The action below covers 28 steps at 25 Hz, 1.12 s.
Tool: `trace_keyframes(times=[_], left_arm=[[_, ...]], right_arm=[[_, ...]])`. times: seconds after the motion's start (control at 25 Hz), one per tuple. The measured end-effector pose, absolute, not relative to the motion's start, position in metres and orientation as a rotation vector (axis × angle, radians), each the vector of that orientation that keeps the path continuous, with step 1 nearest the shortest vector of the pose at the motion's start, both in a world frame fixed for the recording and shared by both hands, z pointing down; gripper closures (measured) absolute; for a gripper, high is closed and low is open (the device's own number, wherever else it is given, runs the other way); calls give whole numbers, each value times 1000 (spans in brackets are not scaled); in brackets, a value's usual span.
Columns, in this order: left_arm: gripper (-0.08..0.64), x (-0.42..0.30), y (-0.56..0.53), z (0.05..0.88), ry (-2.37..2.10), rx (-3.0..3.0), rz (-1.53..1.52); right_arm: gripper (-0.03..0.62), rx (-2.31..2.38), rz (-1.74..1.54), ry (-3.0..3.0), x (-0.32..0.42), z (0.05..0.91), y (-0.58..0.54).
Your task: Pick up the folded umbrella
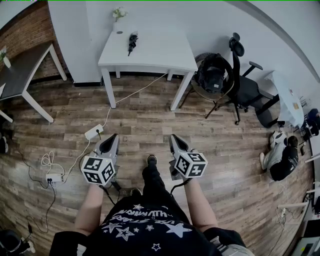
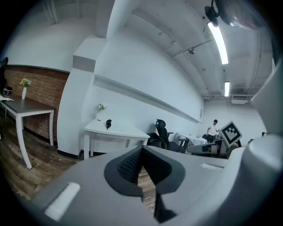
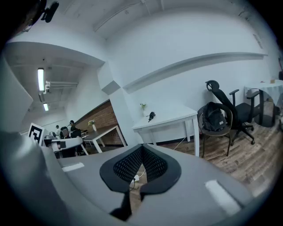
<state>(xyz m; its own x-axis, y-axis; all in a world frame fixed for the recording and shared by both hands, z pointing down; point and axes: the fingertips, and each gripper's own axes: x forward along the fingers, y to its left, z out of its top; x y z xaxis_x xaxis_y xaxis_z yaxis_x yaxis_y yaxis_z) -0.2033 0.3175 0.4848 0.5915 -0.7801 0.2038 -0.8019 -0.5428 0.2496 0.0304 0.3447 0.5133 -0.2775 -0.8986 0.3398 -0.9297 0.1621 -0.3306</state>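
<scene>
Planks of grey-brown wood floor (image 1: pixel 150 125) filled most of the head view, and the person stood well back from the white rectangular counter (image 1: pixel 160 52) by the far wall; the folded black umbrella (image 1: pixel 132 42) lay untouched on that counter, towards its left rear part and near a small vase of flowers (image 1: pixel 118 13); the grey left gripper (image 1: pixel 112 137) and grey right gripper (image 1: pixel 174 136) were held side by side in front of the body, both aimed towards the counter, probably because nothing was yet within reach; a black office chair (image 1: pixel 245 75) stood to the counter's right, clear of the straight path.

From the left gripper view, the left gripper (image 2: pixel 141 152) had its dark ribbed pads pressed together with nothing between them; the umbrella (image 2: pixel 108 124) showed small and far off on the counter (image 2: pixel 121 131), left of the line of the jaws, so a turn that way seemed likely to be needed.

From the right gripper view, the right gripper (image 3: pixel 142 149) likewise had its pads meeting at the tips, empty; the umbrella (image 3: pixel 151 116) sat on the counter (image 3: pixel 174 118) almost straight above the jaws, so this gripper looked the better lined up; either would have to part its jaws before closing across the umbrella's narrow body.
</scene>
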Motion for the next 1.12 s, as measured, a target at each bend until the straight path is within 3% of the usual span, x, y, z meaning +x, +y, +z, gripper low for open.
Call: trace_keyframes(times=[1.12], left_arm=[[557, -183, 278, 499, -1299, 2464, 111]], right_arm=[[575, 1818, 761, -2351, 51, 525, 307]])
